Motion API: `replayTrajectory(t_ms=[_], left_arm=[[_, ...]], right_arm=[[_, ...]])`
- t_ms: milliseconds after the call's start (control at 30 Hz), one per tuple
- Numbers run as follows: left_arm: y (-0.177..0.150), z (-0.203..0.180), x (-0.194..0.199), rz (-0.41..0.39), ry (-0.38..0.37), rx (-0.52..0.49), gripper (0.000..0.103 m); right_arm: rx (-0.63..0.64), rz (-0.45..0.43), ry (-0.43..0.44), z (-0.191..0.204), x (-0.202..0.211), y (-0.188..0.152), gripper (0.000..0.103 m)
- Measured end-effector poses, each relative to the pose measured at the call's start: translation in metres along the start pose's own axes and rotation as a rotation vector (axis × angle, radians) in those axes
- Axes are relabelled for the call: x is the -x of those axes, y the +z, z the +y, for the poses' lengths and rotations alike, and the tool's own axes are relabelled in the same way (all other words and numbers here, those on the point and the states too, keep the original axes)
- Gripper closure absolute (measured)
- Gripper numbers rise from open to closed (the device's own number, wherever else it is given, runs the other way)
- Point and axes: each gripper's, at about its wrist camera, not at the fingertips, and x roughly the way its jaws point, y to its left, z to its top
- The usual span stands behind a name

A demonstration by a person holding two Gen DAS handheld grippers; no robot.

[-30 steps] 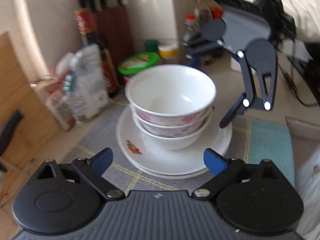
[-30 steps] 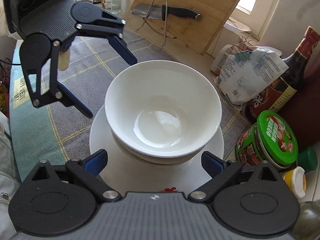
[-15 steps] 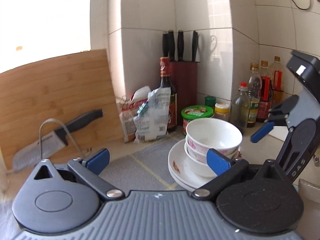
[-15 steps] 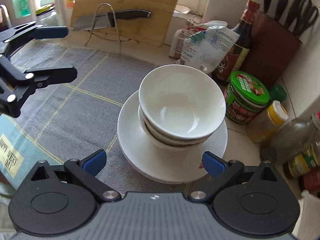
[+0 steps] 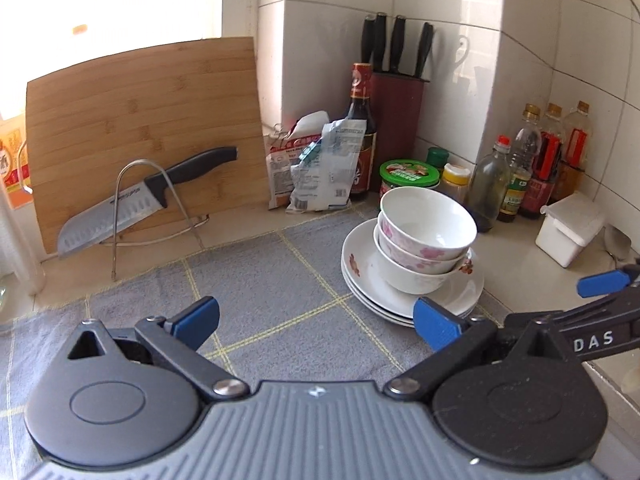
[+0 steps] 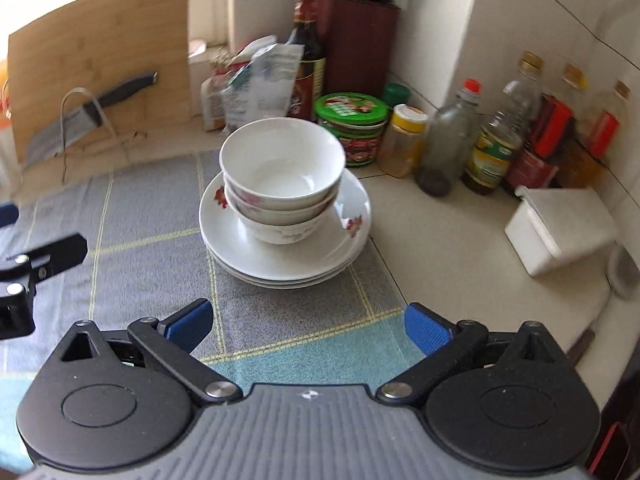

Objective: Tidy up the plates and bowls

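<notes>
- Three bowls (image 6: 282, 184) sit nested on three stacked plates (image 6: 280, 256), centre frame.
- Left gripper (image 5: 316, 320) and right gripper (image 6: 306, 322) both gape, empty.
- Only the right view shows the mat's teal edge (image 6: 304, 354).

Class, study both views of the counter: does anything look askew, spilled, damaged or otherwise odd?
Nothing spilled or broken. The only slight oddity: the bowls nested on the stacked plates lean a little and sit off-centre rather than squarely on them.
</notes>
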Motion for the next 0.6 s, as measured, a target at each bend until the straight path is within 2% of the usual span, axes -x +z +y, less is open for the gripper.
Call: replayTrajectory(t_ms=[133,600], left_arm=[[0.002,-0.008,0.0,0.027,0.019,-0.002,0.001],[0.004,-0.026,0.001,0.031,0.048,-0.015,0.001]], right_arm=[[-0.067,-0.028,0.022,-0.006,0.011,-0.002,0.0],[-0.088,-0.042,0.044,-0.017,0.017,-0.005,0.0]])
